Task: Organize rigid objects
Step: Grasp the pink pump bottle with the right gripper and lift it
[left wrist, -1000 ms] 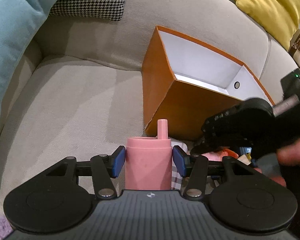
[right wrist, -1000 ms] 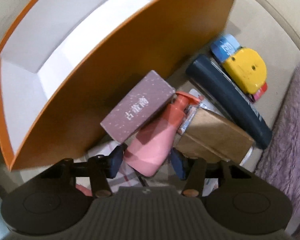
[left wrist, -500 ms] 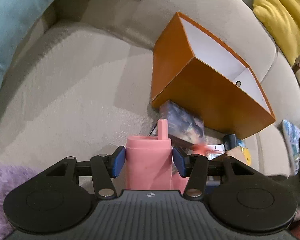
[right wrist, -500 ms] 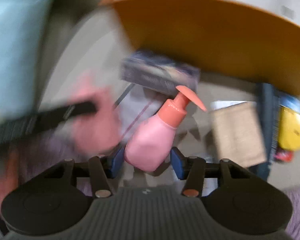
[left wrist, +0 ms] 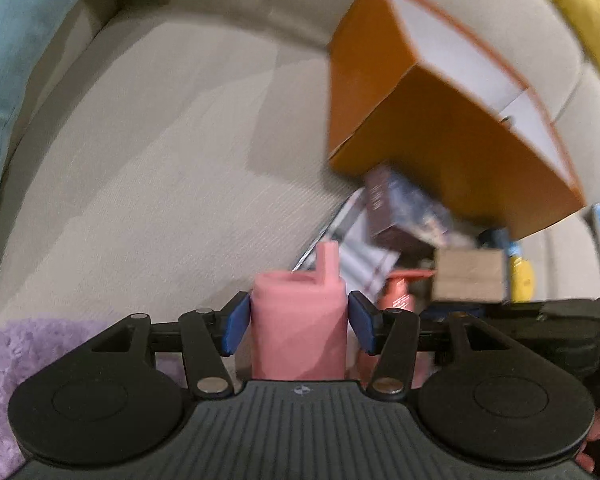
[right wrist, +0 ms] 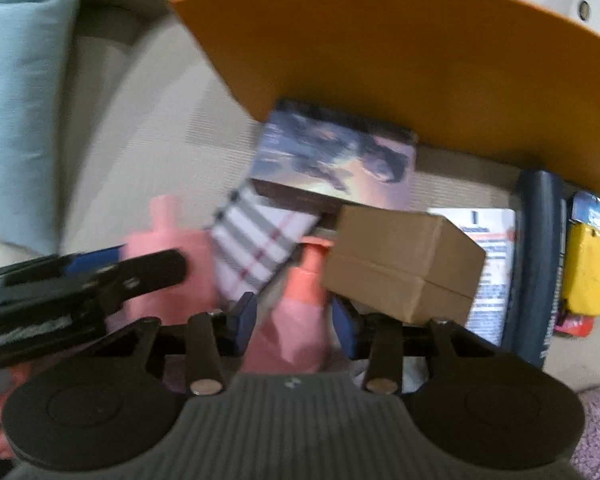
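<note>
Holds a pink spouted cup (left wrist: 299,332) upright in the left hand-held gripper (left wrist: 299,322), blue pads pressed to both sides of its matte, cylindrical body. Clamps the right hand-held gripper (right wrist: 294,316) on a pink pump bottle (right wrist: 296,336), glossy and tapering to a coral pump head.

Within a second, pulls that bottle out of the heap, from lying slantwise under a maroon box to standing neck-up in the grip. Draws the left-hand cup back as well, from just in front of the orange box (left wrist: 440,152) to well short of it. Reads, as a judgement, as two rigid items secured and ready for the box, neither yet inside.

Just beyond the right pads, shows a plain brown carton (right wrist: 404,264), crisp-edged, overlapping a checked cloth or pad (right wrist: 256,248) and a dark printed book-like box (right wrist: 336,156). Further right, takes in a long navy tube (right wrist: 536,264) and a yellow, rounded plastic case (right wrist: 590,272). Farthest ahead, frames the stiff orange box with its white inner walls, tilted on the ribbed beige sofa seat (left wrist: 160,160). At the left edge, catches a pale blue cushion (left wrist: 20,40) and purple fleece (left wrist: 20,360).
</note>
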